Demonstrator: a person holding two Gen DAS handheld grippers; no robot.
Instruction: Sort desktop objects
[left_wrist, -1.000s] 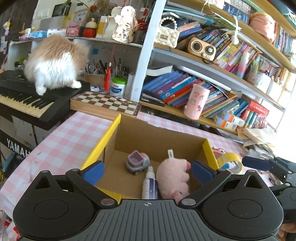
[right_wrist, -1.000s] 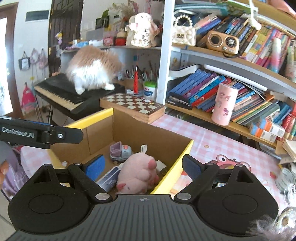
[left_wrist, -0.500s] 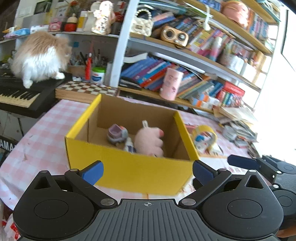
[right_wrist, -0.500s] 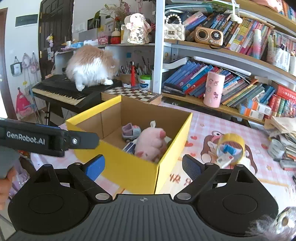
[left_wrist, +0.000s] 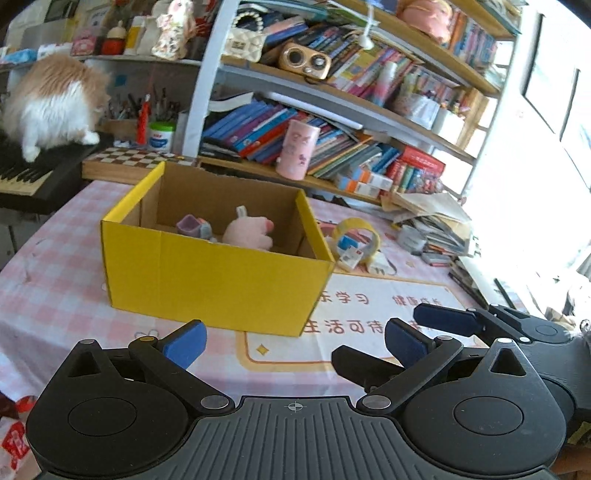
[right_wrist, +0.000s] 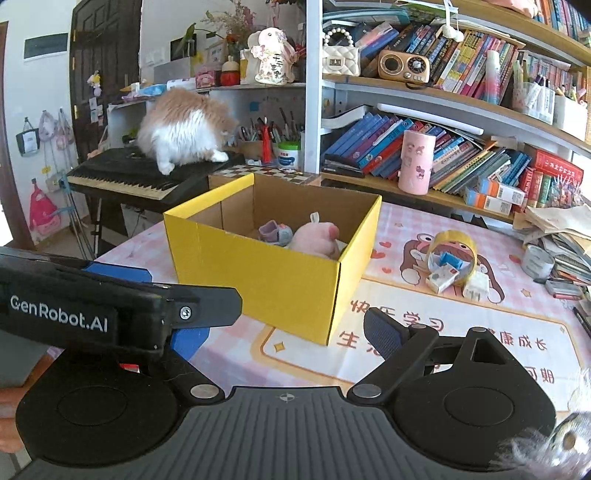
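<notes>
Looking over both tools at the yellow cardboard box (left_wrist: 218, 273), I am taking it as my landmark on the desk (left_wrist: 48, 266). Inside the box I am seeing a pink plush toy (left_wrist: 246, 232) and, just beside it toward the keyboard side, a small lilac toy car (left_wrist: 194, 225); whether anything else is lying in there I cannot tell from here. I am holding the left tool (left_wrist: 293, 341) in front of the box's near wall, jaws standing wide with nothing between them. I am holding the right tool (right_wrist: 286, 330) off the box's near corner, likewise spread wide and empty. So part of the sorting is looking done, and neither tool is carrying anything.

What is left, as I am judging it, is the small cluster on the window side of the box: a roll of yellow tape (right_wrist: 453, 246) standing on edge, a small white carton (right_wrist: 442, 277) touching it, and a white charger plug (right_wrist: 476, 286) just beside that. A cat (right_wrist: 184, 129) is standing on the piano keyboard (right_wrist: 147, 177) behind the box.
</notes>
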